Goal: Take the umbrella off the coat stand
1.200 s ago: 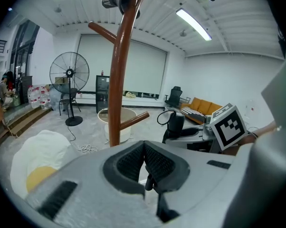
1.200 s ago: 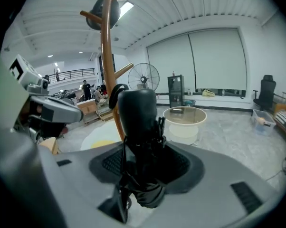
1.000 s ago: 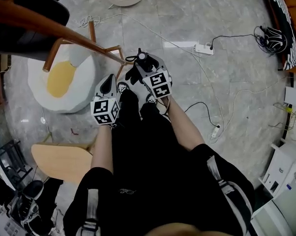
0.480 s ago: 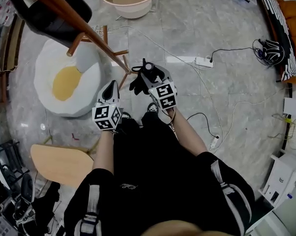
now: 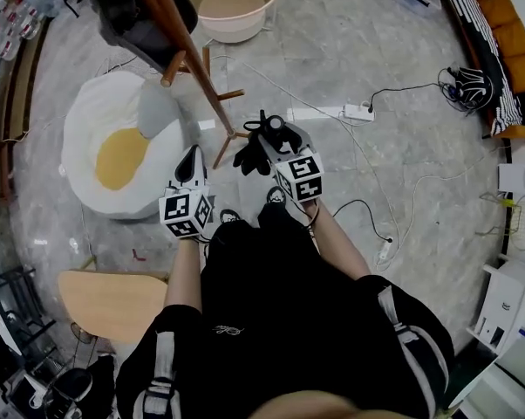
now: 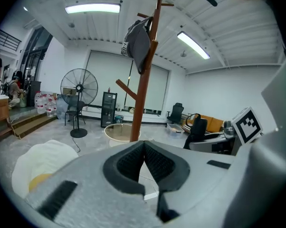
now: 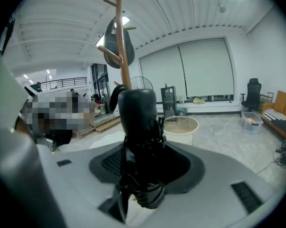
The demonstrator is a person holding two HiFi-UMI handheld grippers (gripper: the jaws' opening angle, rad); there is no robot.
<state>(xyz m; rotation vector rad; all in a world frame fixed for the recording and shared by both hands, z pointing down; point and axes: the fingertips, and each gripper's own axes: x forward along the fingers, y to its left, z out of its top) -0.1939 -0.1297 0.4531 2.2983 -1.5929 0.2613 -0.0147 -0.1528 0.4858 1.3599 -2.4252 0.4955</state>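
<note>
Fingers of my right gripper were clenched on the umbrella, a black folded one, standing upright between the pads with its fabric bunched below. My left gripper had its fingers closed tip to tip on nothing. I noted the umbrella held clear of the coat stand, close to the stand's feet in the head view. A dark bag hung from the upper pegs. Beyond lay a white cushion with a yellow centre, and a beige tub.
</note>
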